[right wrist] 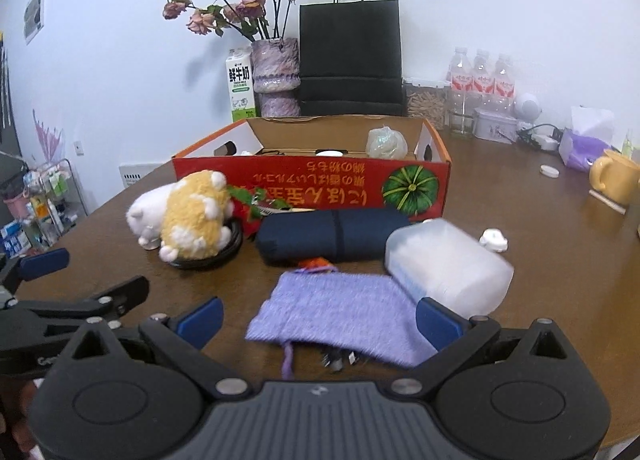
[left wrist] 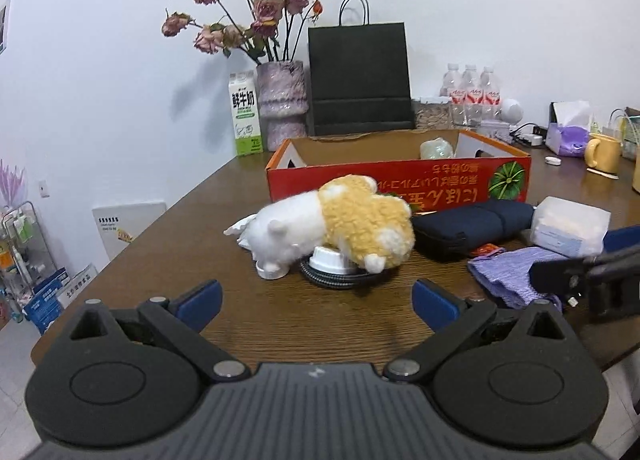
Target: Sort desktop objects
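Wood-grain table (right wrist: 500, 179), fluffy plush (right wrist: 188, 215), knitted pouch (right wrist: 336, 316)

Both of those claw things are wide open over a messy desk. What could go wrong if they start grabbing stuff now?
1. The plush toy lies on a coiled cable and a small white cup; lifting it may drag or tip those.
2. The purple knitted pouch between the right gripper fingers has its mouth open with plugs showing; they might spill.
3. The left gripper sits close beside; they could bump.
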The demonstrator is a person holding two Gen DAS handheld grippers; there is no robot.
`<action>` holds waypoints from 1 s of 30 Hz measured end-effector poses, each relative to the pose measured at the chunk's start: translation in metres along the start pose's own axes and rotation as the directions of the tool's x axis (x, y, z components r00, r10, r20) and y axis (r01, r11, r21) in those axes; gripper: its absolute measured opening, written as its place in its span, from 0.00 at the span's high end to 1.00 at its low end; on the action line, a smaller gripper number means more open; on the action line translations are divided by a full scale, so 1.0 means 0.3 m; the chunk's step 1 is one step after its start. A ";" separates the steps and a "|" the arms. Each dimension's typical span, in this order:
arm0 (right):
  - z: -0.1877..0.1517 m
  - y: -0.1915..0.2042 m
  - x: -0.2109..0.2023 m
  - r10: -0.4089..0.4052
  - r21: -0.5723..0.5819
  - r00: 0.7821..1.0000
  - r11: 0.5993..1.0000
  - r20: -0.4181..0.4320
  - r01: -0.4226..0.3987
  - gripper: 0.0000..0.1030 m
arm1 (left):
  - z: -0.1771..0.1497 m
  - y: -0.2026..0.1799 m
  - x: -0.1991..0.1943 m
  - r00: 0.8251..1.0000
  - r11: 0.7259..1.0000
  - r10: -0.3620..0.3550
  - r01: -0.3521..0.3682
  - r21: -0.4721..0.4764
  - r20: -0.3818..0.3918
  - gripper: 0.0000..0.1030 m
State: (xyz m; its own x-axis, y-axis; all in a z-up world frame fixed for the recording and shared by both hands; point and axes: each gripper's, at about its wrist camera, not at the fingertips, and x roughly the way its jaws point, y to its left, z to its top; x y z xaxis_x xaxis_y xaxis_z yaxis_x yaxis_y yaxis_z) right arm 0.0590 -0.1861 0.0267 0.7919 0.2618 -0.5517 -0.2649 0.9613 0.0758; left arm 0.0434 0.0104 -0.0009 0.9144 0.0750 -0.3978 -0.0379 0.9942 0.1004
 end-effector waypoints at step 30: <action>-0.069 0.008 0.011 -0.001 0.028 1.000 1.000 -0.008 0.002 0.00 | -0.032 -0.018 0.031 0.997 1.000 -0.030 0.030 -0.001 -0.071 0.00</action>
State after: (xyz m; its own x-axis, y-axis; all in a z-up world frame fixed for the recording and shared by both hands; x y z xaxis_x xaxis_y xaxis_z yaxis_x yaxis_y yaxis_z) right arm 0.0496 -0.1848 0.0079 0.7881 0.2598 -0.5581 -0.2483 0.9637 0.0980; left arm 0.0481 0.0063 -0.0140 0.8843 0.0505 -0.4642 -0.0108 0.9961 0.0878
